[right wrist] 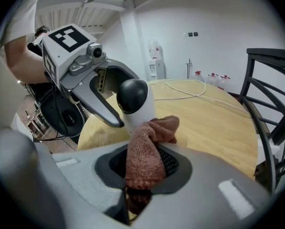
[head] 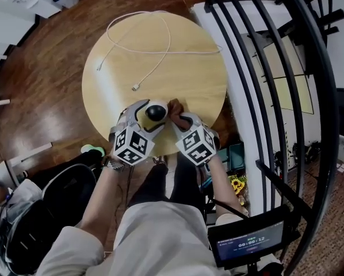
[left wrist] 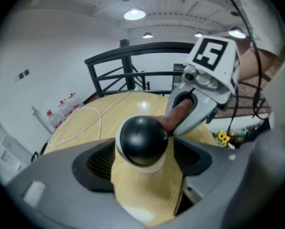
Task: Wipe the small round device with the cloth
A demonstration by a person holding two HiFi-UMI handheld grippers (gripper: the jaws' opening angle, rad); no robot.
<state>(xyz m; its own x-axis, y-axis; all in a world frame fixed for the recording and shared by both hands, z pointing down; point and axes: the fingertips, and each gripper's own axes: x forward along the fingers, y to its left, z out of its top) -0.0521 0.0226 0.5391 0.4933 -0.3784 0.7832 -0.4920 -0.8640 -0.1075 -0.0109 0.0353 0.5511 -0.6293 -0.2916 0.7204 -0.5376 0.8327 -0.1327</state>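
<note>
The small round device [head: 156, 112], white with a black dome, stands near the front edge of the round wooden table [head: 183, 73]. My left gripper [head: 148, 115] straddles it; in the left gripper view the device [left wrist: 142, 140] sits between the wide jaws with a sliver of table showing beside it. My right gripper [head: 178, 117] is shut on a brown knitted cloth [right wrist: 147, 147], whose bunched end is pressed against the white side of the device [right wrist: 133, 99]. The cloth [left wrist: 173, 116] touches the device from the right.
A white cable [head: 143, 45] loops across the far half of the table. A black railing [head: 275, 68] curves along the right. Dark bags [head: 39, 211] lie on the floor at left, and a small screen [head: 249, 243] is below right.
</note>
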